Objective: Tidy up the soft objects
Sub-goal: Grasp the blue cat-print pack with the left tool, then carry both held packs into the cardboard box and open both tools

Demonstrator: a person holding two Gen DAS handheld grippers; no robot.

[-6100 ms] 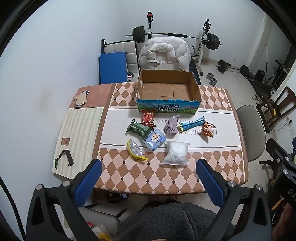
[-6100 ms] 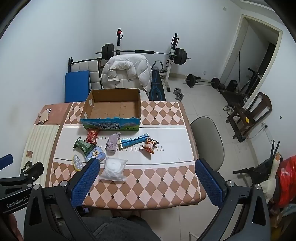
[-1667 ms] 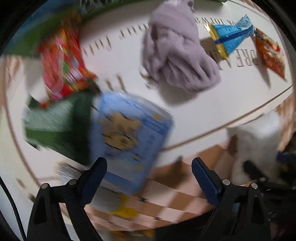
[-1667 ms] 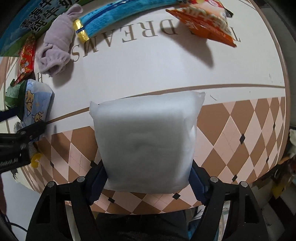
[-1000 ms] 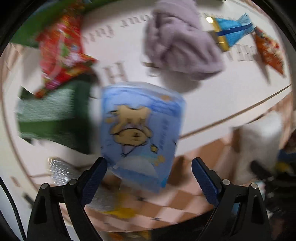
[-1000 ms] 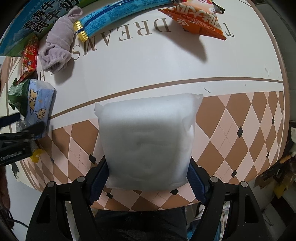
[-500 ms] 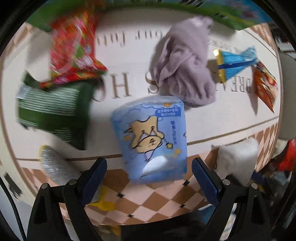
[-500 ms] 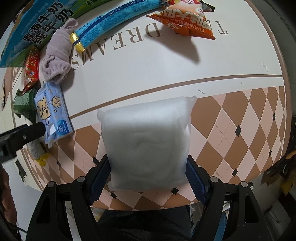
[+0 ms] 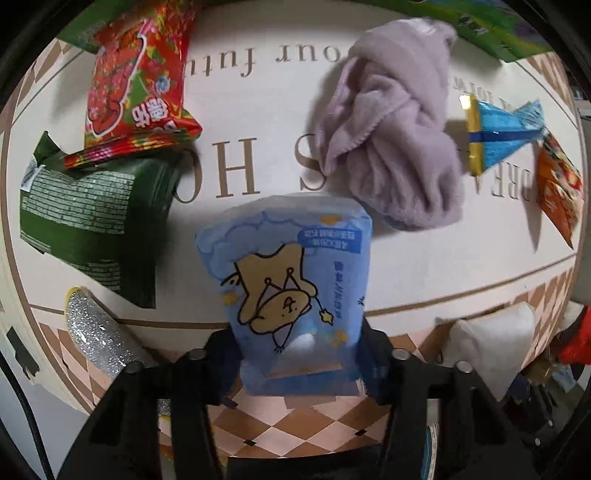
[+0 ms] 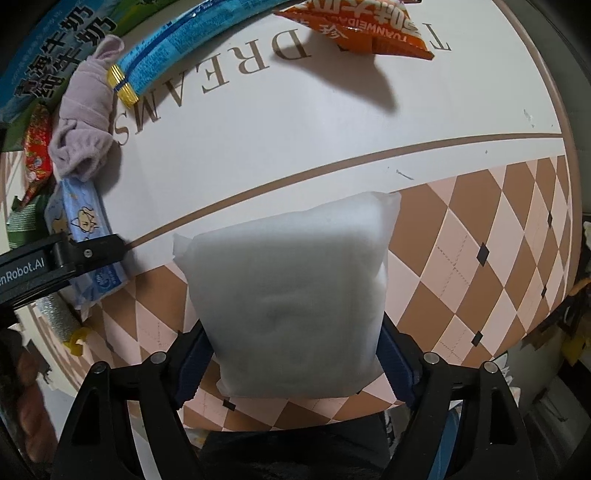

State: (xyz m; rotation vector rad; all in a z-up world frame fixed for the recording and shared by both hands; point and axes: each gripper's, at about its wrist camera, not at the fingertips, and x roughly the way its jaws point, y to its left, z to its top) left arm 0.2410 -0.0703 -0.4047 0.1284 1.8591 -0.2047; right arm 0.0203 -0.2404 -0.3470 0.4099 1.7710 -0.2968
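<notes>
My left gripper (image 9: 299, 363) is shut on the near end of a blue tissue pack (image 9: 291, 288) with a cartoon bear, which lies on the table. My right gripper (image 10: 291, 363) is shut on a white soft pack (image 10: 291, 295) at the table's front edge. The white pack also shows in the left wrist view (image 9: 491, 343), and the blue pack in the right wrist view (image 10: 83, 240) with the left gripper's finger (image 10: 88, 253) on it. A lilac cloth (image 9: 395, 147) lies just beyond the blue pack; it also shows in the right wrist view (image 10: 86, 122).
On the table lie a red snack bag (image 9: 136, 81), a dark green pack (image 9: 92, 221), a silver and yellow item (image 9: 99, 336), a long blue wrapper (image 10: 192, 48) and an orange snack bag (image 10: 362, 26). The printed cardboard box (image 10: 48, 55) stands behind them.
My left gripper has closed its fingers onto the blue tissue pack. My right gripper has shut tighter on the white pack and drawn it slightly back.
</notes>
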